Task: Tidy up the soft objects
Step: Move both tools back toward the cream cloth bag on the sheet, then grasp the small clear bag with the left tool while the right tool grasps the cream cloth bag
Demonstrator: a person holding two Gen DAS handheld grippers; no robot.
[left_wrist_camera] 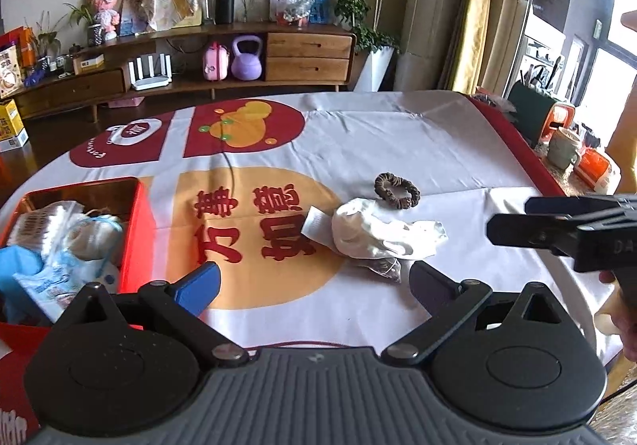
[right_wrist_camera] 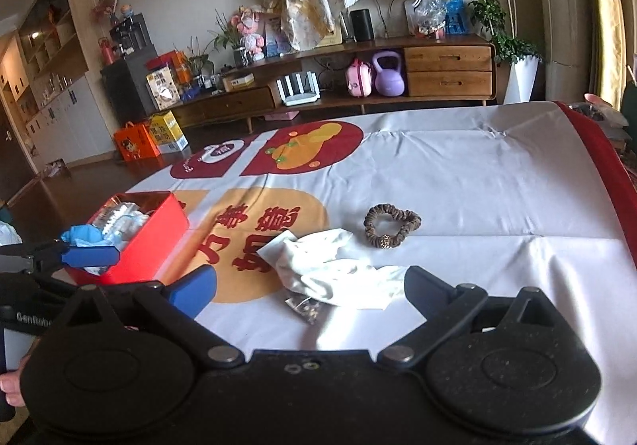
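The likeliest slip is judged to be a partial pinch: the white cloth (right_wrist_camera: 334,266) lies crumpled in loose folds, so only an upper fold could be caught, and the rest would drag across the tablecloth (right_wrist_camera: 477,182) or fall short of the red box (right_wrist_camera: 147,246). A small clear packet (right_wrist_camera: 304,307) is tucked under the near edge of the cloth and could be lifted with it or knocked aside unnoticed. Since both grippers are aimed at the same heap, a clash of fingers over it is also thought possible if both are closed at once. The box is already well filled with wrapped items and a blue glove (left_wrist_camera: 18,266), so anything dropped on top could spill over the rim. The left gripper (left_wrist_camera: 314,282) is seen with its jaws spread wide and nothing between them; the cloth lies just ahead of it, slightly toward its dark finger, untouched. The right gripper (right_wrist_camera: 310,291) is likewise wide apart and empty, with the cloth just beyond and between its fingertips, the packet nearest. The brown scrunchie (right_wrist_camera: 392,226) rests on the tablecloth just behind the cloth, apart from it, and farther from both grippers. The box stands well to the left of the cloth.
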